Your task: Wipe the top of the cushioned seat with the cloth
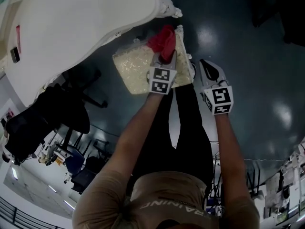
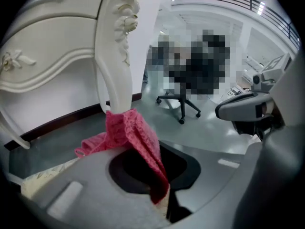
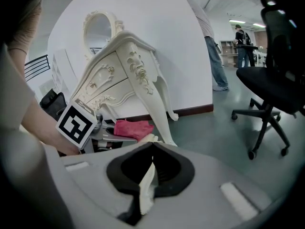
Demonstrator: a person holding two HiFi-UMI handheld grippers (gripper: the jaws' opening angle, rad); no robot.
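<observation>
Left gripper [image 1: 166,57] has its jaws pressed together on the red cloth [image 1: 162,41], which bunches out past the tips over the far right corner of the cushioned seat [image 1: 133,70], just beside a leg of the white dresser [image 1: 81,27]. Right gripper [image 3: 151,147] shows jaws meeting at the tips with a cream strip between them, possibly the seat's right edge; we cannot be sure. To wipe well, we judge, the cloth should press flat on the cushion and travel in overlapping strokes toward the near left, with the right gripper steadying the seat.
</observation>
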